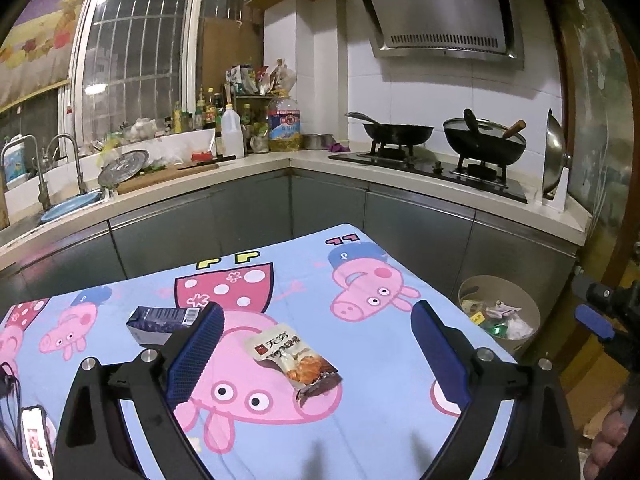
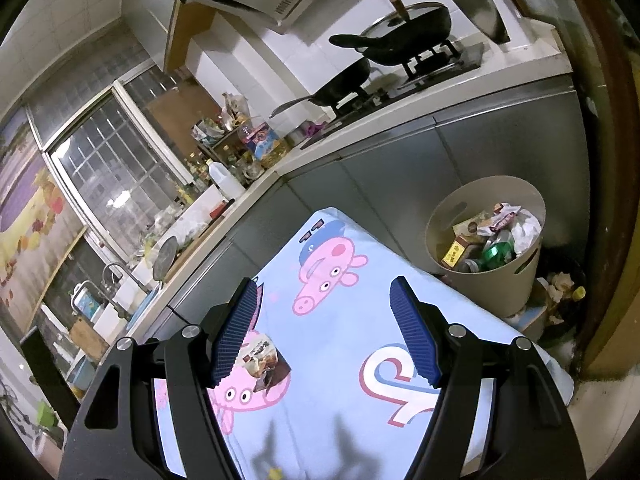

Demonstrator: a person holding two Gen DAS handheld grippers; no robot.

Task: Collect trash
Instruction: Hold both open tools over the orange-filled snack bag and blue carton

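A table covered with a light-blue cartoon-pig cloth (image 1: 304,420) fills the foreground, with a grey-fronted kitchen counter (image 1: 256,162) wrapping behind it. Beside the table's far right corner stands a round beige plastic bin (image 2: 486,292), holding wrappers and other rubbish. The left tool (image 1: 316,354) hangs over the cloth with its blue ribbed pads spread wide, gripping nothing. The right tool (image 2: 326,332) is likewise spread and empty. A dark-blue cardboard carton (image 1: 160,322) lies on the cloth just behind the left tool's left pad. A crumpled tan-and-brown snack wrapper (image 1: 294,362) lies on the cloth between the left tool's pads, untouched.
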